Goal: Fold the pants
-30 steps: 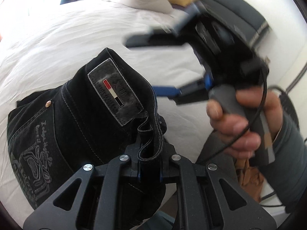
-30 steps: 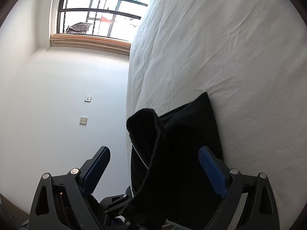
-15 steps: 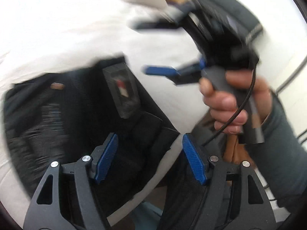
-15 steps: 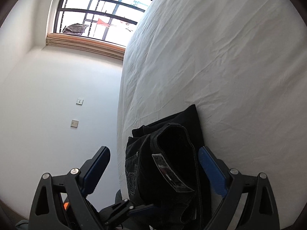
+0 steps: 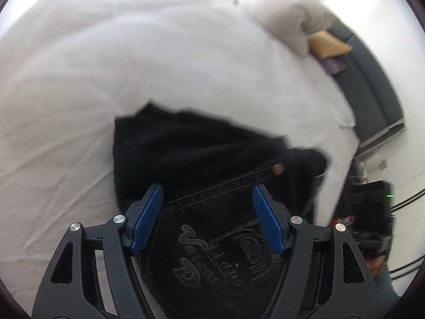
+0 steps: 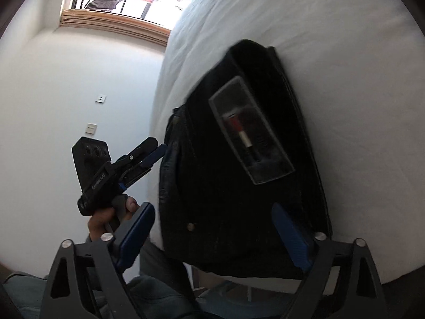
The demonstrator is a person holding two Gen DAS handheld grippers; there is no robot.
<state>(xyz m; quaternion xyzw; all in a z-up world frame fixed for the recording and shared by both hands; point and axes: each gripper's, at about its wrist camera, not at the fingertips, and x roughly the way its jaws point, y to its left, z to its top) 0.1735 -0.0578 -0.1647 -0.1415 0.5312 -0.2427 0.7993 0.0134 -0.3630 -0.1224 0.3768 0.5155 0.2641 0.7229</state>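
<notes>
pants (image 5: 207, 159) far edge blurred; waist patch (image 6: 249, 138) lettering unreadable

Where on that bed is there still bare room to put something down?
Bare white sheet spreads beyond the folded black pants, up to the pillows, and to their left. The near edge is crowded: pants under both grippers' open fingers.

Black pants (image 5: 202, 159) with pale stitching, embossed lettering and a copper rivet, grey waistband patch (image 6: 251, 137) with red-white stripe, white bed sheet (image 5: 132, 66) beneath them, blue-padded black left gripper (image 5: 208, 219) above
</notes>
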